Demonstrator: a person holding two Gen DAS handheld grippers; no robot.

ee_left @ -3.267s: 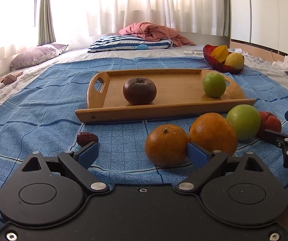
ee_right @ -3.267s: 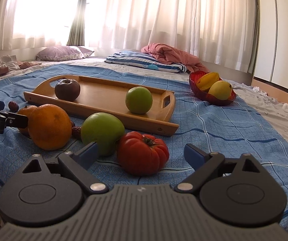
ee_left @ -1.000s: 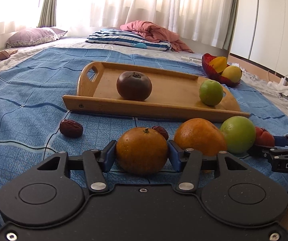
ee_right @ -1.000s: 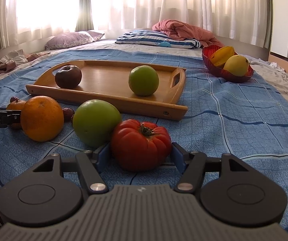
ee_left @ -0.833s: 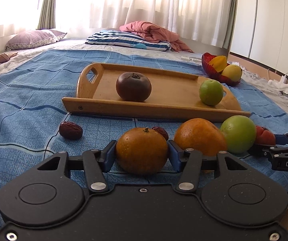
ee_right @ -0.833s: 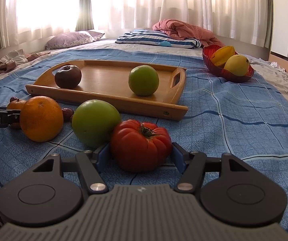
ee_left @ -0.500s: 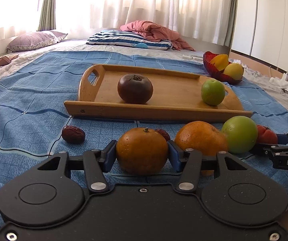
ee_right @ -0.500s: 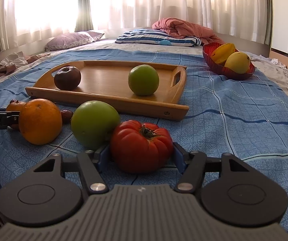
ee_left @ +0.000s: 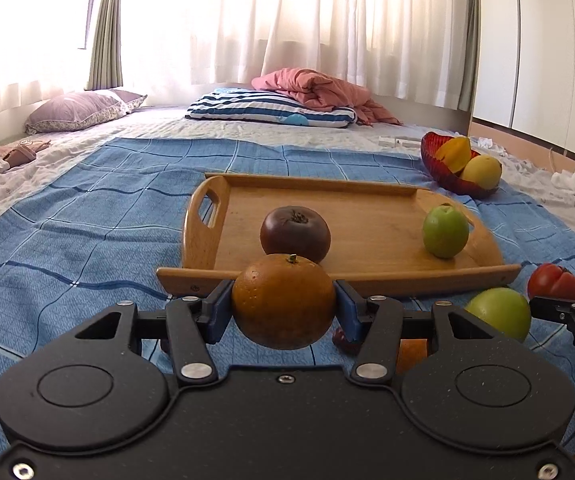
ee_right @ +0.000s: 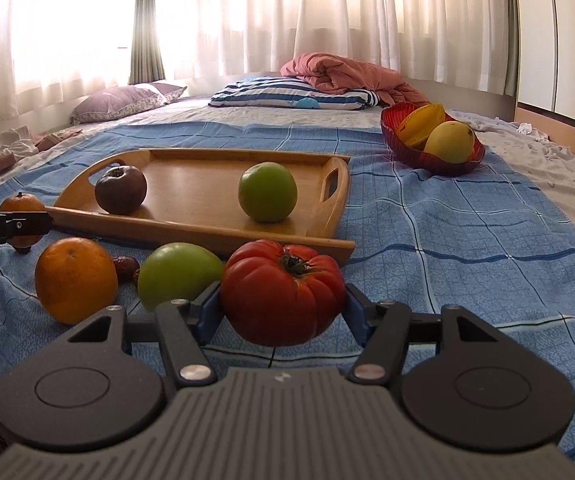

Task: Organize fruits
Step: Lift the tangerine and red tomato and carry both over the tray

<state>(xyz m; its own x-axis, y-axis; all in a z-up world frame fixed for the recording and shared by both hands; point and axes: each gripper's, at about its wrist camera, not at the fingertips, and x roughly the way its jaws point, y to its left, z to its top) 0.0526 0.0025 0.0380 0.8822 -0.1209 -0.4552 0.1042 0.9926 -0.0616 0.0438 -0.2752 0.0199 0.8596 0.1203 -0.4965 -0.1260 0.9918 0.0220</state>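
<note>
Our left gripper (ee_left: pixel 283 310) pinches a mandarin orange (ee_left: pixel 284 301) clear of the blue bedspread (ee_left: pixel 87 216); the wooden tray (ee_left: pixel 367 276) lies dead ahead at twelve o'clock, its long axis crosswise to us. Our right gripper (ee_right: pixel 283 306) clamps a red tomato (ee_right: pixel 283 290), and the tray sits at eleven o'clock from it. We judge the left hand nearer.

Both views set low and close over the blue bedspread (ee_left: pixel 87 216), facing the curtained window. Left wrist view placed left of the right one. Shared: wooden tray (ee_left: pixel 367 216) (ee_right: pixel 191 184), red bowl (ee_left: pixel 435 168) (ee_right: pixel 427 156), pillows.
</note>
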